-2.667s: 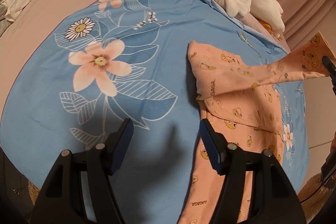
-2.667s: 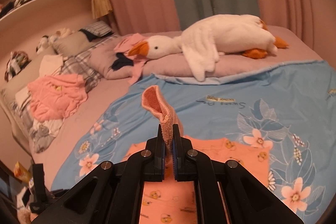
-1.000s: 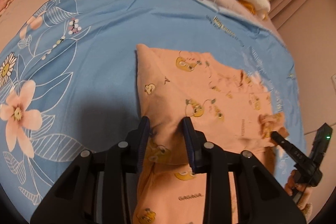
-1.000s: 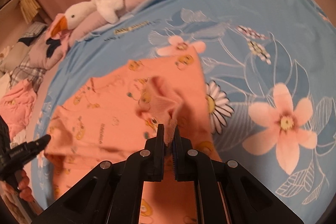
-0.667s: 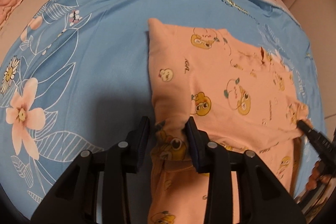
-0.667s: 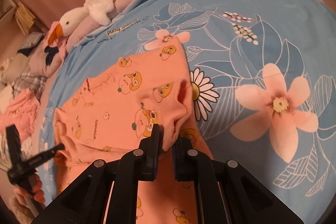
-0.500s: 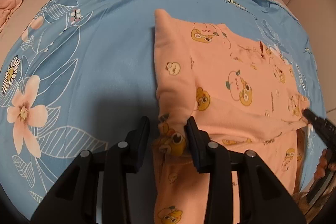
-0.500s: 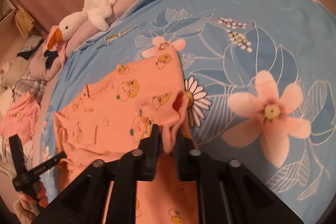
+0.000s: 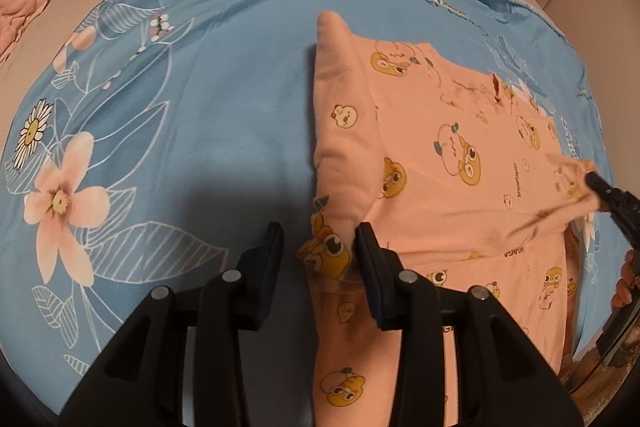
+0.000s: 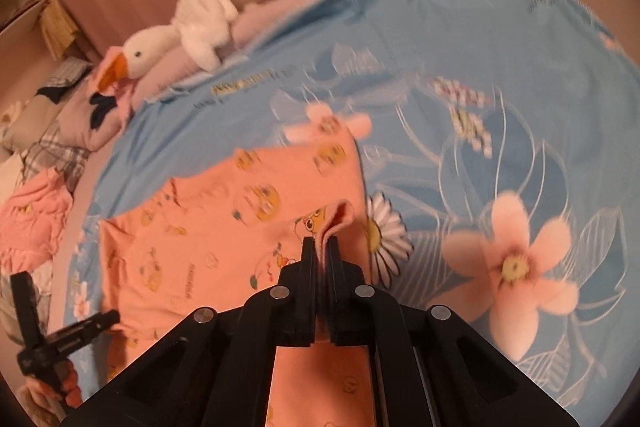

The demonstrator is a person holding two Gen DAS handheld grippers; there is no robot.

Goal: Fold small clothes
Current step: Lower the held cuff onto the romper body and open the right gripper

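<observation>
- The left gripper (image 9: 318, 245) hangs low over the near edge of the peach cartoon-print garment (image 9: 460, 163); its jaws are opening, a bunched fold of the cloth between them, touching the right finger (image 9: 370, 259) while the left finger stands clear.
- The right gripper (image 10: 320, 255) has its jaws pinched tight on a small raised fold of the same garment.
- The garment lies spread on a blue floral bedspread (image 9: 200, 87), one side folded over onto itself.
- Large pink flowers (image 10: 516, 263) and a daisy (image 9: 32, 129) are printed on the spread beside it.
- At the far edge a white plush goose (image 10: 224, 11) lies on a mauve pillow (image 10: 280, 13).
- A heap of pink clothes (image 10: 28, 223) sits far to the left, off the spread.
</observation>
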